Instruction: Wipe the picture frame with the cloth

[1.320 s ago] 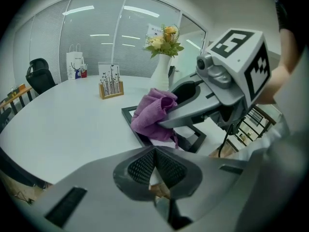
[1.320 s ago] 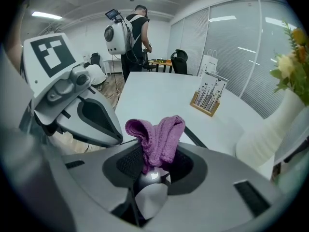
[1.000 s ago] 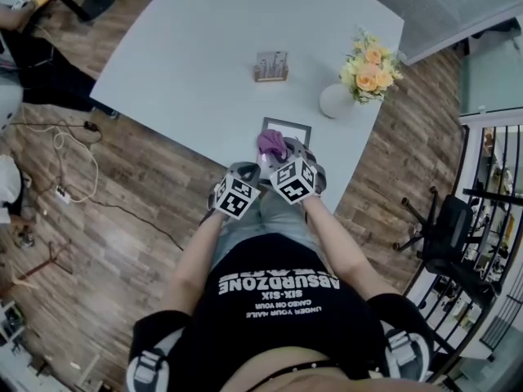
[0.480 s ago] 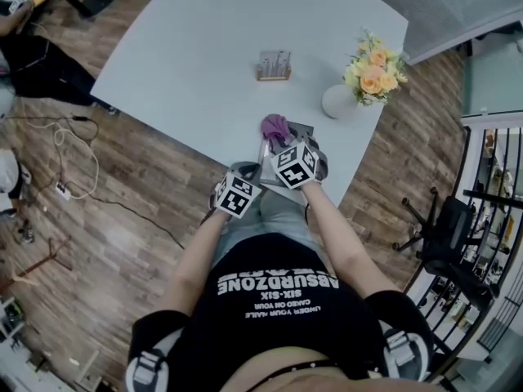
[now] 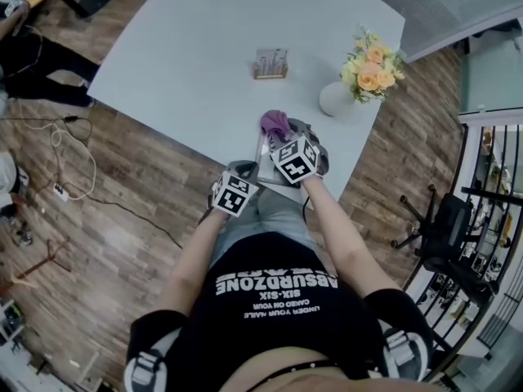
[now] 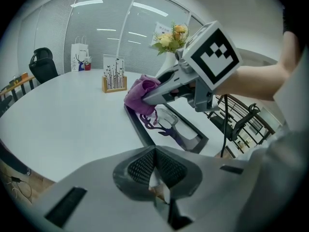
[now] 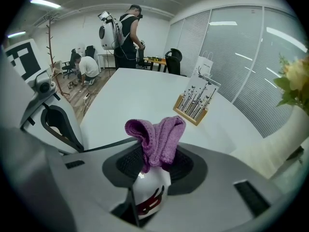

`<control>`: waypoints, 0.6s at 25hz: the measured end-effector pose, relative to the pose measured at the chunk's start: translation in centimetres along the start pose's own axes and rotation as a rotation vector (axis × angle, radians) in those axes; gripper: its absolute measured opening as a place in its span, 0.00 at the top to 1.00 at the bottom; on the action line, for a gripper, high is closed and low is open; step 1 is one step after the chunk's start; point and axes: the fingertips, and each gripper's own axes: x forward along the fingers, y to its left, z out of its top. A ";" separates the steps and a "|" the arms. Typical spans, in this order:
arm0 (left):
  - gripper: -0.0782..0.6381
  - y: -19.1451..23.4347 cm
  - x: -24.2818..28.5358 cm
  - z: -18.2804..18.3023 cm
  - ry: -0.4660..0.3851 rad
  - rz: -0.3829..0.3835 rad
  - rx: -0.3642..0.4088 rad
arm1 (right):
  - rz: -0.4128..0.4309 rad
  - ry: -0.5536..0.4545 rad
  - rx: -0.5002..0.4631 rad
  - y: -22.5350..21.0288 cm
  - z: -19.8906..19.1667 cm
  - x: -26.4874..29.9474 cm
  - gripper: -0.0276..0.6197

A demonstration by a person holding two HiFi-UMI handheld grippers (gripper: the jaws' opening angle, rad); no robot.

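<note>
The dark-bordered picture frame (image 5: 263, 150) lies flat at the near edge of the white table (image 5: 188, 64). My right gripper (image 5: 279, 135) is over it, shut on a bunched purple cloth (image 5: 274, 123) that rests on the frame's far left part. In the right gripper view the cloth (image 7: 157, 132) sticks up from the jaws, and the picture (image 7: 147, 199) shows below them. My left gripper (image 5: 248, 172) is at the frame's near left corner, its jaws (image 6: 155, 170) closed with only a sliver of table edge showing between them. The frame (image 6: 190, 134) stretches ahead of it.
A white vase (image 5: 335, 100) with orange flowers (image 5: 369, 65) stands just right of the frame. A small wooden holder (image 5: 270, 65) sits further back. The table ends right at the frame's near side. An office chair (image 5: 445, 227) is to the right, and people (image 7: 128, 30) stand across the room.
My right gripper has slid the cloth along the frame away from me, toward its far edge. The left gripper has stayed at the near corner.
</note>
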 end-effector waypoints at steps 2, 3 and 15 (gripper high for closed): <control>0.87 0.0 0.1 0.0 -0.001 0.002 0.003 | -0.003 0.004 -0.004 -0.3 -0.3 -0.1 0.75; 0.87 0.0 0.1 0.1 -0.001 0.003 0.004 | -0.005 0.006 -0.004 -0.4 -0.5 -0.2 0.75; 0.87 -0.1 0.2 0.1 -0.004 0.000 0.002 | -0.031 0.034 0.017 -2.3 -2.9 -1.5 0.75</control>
